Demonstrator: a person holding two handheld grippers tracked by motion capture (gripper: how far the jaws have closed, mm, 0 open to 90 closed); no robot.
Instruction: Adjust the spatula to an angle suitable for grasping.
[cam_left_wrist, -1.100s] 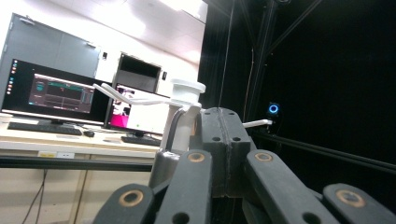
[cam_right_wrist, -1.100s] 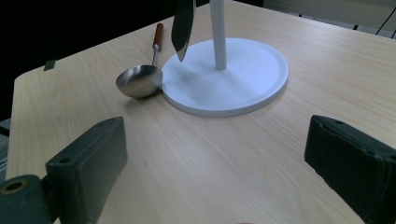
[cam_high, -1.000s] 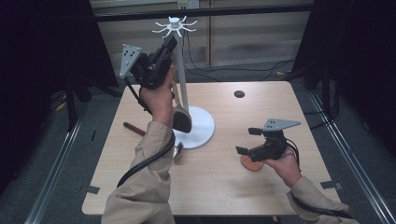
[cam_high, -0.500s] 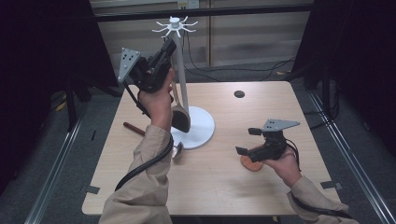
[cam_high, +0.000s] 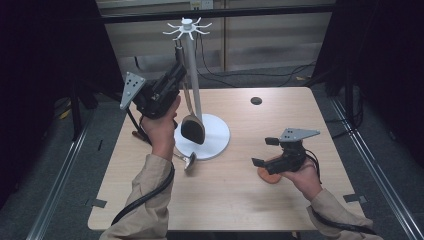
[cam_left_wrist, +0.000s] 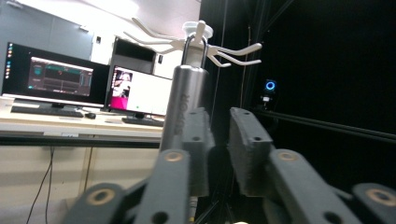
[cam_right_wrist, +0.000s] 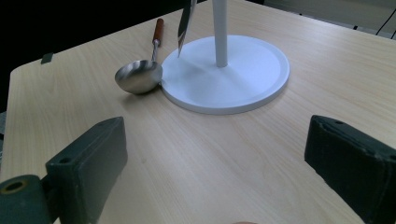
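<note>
Even overhead light brightens the table (cam_high: 220, 200), surroundings fall dark, and the near tongs look softly blurred.

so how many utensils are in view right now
2. A dark-headed spatula hangs by its steel handle from the white hook stand. A steel ladle lies on the table against the stand's base. Others may be hidden behind the person's left arm.

Wooden table (cam_high: 225, 200), white stand (cam_high: 217, 132), ladle (cam_right_wrist: 138, 76)

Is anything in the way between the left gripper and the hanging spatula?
No, nothing visible. The left gripper, its fingers just opening, is right up against the spatula but not pinching it. The spatula hangs by its loop from the white stand.
</note>
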